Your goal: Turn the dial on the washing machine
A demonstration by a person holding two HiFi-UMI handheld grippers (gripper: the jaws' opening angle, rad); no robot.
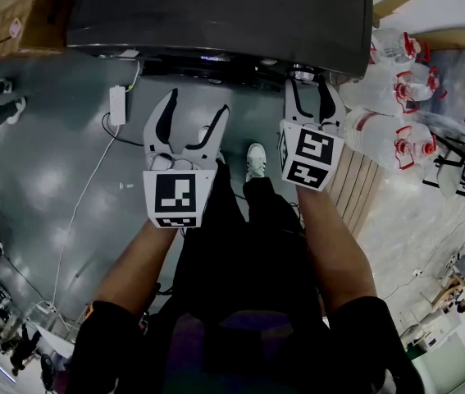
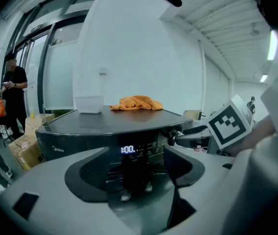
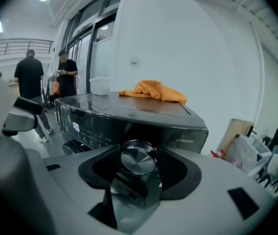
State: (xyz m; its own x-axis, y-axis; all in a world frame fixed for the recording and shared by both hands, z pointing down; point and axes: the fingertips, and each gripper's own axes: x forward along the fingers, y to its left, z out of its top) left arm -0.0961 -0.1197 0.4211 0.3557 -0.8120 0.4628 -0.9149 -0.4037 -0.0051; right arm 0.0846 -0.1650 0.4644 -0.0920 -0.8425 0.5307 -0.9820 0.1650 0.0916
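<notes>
At the front right corner of the washer [image 1: 216,15], grips the dial [image 3: 139,160] with the right gripper [image 3: 139,169], one pad pressing on either side of the round metal knob. Holds the left gripper [image 2: 138,173] just to the left of it, jaws wide apart with nothing between them, aimed at the dark front panel and short of touching it. Reads 1:00 on the lit display [image 2: 128,150], left of the dial on that same panel. Carries on the flat lid an orange cloth [image 3: 153,91] and, near it, a white tub [image 2: 88,104]. Stands close in front, one white shoe [image 1: 255,158] on the grey floor under the grippers. Keeps clear bottles [image 1: 380,130] with red caps grouped right of the washer, boxes [image 1: 19,11] at its left, a white cable [image 1: 84,195] trailing over the floor. Shows two people [image 3: 31,80] standing off to the left by glass doors.
</notes>
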